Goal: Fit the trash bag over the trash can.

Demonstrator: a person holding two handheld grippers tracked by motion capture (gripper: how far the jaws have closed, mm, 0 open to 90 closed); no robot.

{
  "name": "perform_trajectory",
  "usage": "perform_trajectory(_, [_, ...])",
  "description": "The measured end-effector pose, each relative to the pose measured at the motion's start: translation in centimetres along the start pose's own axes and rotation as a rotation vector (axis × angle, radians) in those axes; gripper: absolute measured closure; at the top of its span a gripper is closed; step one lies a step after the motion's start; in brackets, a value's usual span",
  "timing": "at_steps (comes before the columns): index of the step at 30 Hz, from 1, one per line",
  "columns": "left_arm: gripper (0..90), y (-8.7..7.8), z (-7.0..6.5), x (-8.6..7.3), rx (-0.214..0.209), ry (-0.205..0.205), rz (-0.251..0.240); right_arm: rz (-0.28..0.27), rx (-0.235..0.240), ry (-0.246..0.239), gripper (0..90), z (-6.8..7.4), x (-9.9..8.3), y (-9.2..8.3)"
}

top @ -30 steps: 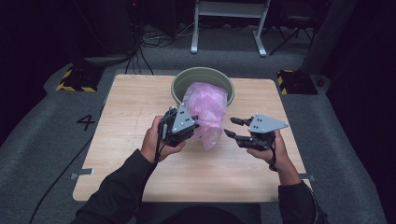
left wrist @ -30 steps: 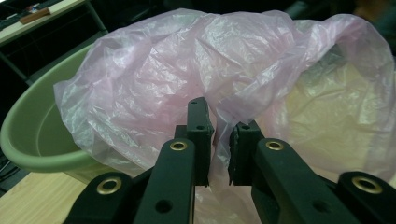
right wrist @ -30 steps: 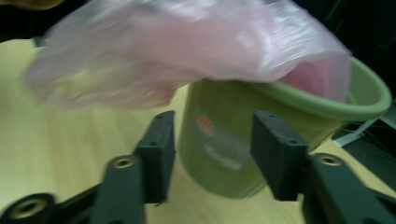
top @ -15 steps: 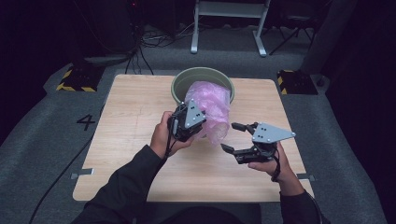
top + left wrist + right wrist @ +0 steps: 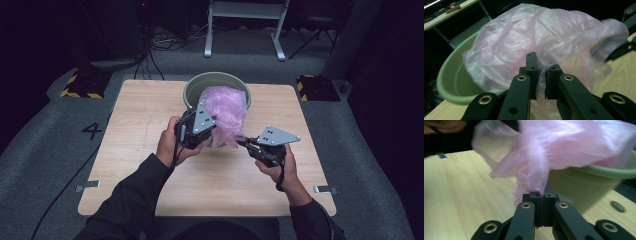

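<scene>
A crumpled pink plastic bag (image 5: 227, 114) droops over the near rim of a green basin (image 5: 192, 89) on the wooden table (image 5: 135, 125), and with my left gripper (image 5: 541, 77) and right gripper (image 5: 541, 195) each clamped on its film, I judge spreading comes next.

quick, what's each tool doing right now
left tool: closed, pinching the pink plastic bag.
right tool: just closed on a fold of the same bag.

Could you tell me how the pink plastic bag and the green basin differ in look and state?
The pink plastic bag is thin, crinkled and translucent; the green basin is rigid, round and opaque. The bag is pinched by both the left gripper and right gripper; the basin rests ungripped on the table.
</scene>
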State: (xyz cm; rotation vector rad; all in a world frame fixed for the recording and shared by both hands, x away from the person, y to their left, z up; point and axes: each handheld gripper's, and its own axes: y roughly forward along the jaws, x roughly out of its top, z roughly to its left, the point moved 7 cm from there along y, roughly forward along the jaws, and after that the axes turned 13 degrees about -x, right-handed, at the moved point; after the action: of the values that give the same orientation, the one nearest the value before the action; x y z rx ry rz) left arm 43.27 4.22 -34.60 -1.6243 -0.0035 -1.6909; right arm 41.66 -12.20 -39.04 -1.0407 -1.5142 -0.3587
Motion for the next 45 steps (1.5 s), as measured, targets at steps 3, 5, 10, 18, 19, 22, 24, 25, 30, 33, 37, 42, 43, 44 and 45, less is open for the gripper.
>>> perform_trajectory(3, [84.6,-0.4,0.7,-0.1,-0.009,-0.010,0.009,-0.001,-0.040,0.012,90.0,-1.6,-0.2,-0.2])
perform_trajectory(5, [84.2,-0.4,1.0,-0.2,0.000,-0.004,0.025,-0.004,-0.083,0.012,89.8,-2.7,-0.3,-0.3])
perform_trajectory(10, [84.3,-0.1,1.4,-0.1,-0.005,-0.007,0.032,-0.008,-0.150,0.022,88.8,-4.8,-0.1,-0.3])
perform_trajectory(18, [86.4,1.0,1.3,0.3,-0.028,-0.022,0.022,-0.034,-0.260,0.024,53.7,-6.7,1.1,0.1])
perform_trajectory(19, [86.5,1.1,1.3,0.3,-0.025,-0.019,0.026,-0.038,-0.256,0.018,52.5,-6.5,1.2,0.1])
perform_trajectory(22, [86.6,1.5,1.3,0.3,-0.021,-0.013,0.039,-0.047,-0.229,-0.009,46.0,-5.6,1.0,0.0])
perform_trajectory(24, [86.6,1.5,1.3,0.3,-0.026,-0.014,0.037,-0.047,-0.212,-0.010,42.6,-5.2,0.8,-0.1])
perform_trajectory(25, [86.6,1.5,1.4,0.3,-0.023,-0.012,0.041,-0.051,-0.198,-0.003,40.4,-5.0,0.7,-0.2])
perform_trajectory(30, [86.8,1.6,1.5,0.2,-0.022,-0.026,0.041,-0.080,-0.170,0.005,31.6,-4.3,0.8,-1.5])
perform_trajectory(33, [86.8,1.7,1.5,0.2,-0.019,-0.030,0.043,-0.101,-0.158,0.006,31.4,-3.7,1.2,-2.5])
perform_trajectory(37, [86.8,1.9,1.5,0.2,-0.017,-0.027,0.047,-0.140,-0.130,-0.023,41.8,-2.5,1.9,-3.7])
perform_trajectory(42, [86.8,2.0,1.4,0.3,-0.019,-0.031,0.041,-0.138,-0.062,-0.053,50.7,-0.6,2.0,-3.7])
perform_trajectory(43, [86.8,2.0,1.3,0.3,-0.023,-0.031,0.042,-0.131,-0.054,-0.071,50.8,-0.2,1.9,-3.5])
perform_trajectory(44, [86.8,2.1,1.3,0.3,-0.024,-0.033,0.043,-0.123,-0.047,-0.085,51.2,0.2,1.8,-3.1])
perform_trajectory(45, [86.8,2.1,1.3,0.3,-0.026,-0.033,0.042,-0.118,-0.038,-0.089,51.3,0.4,1.7,-2.9])
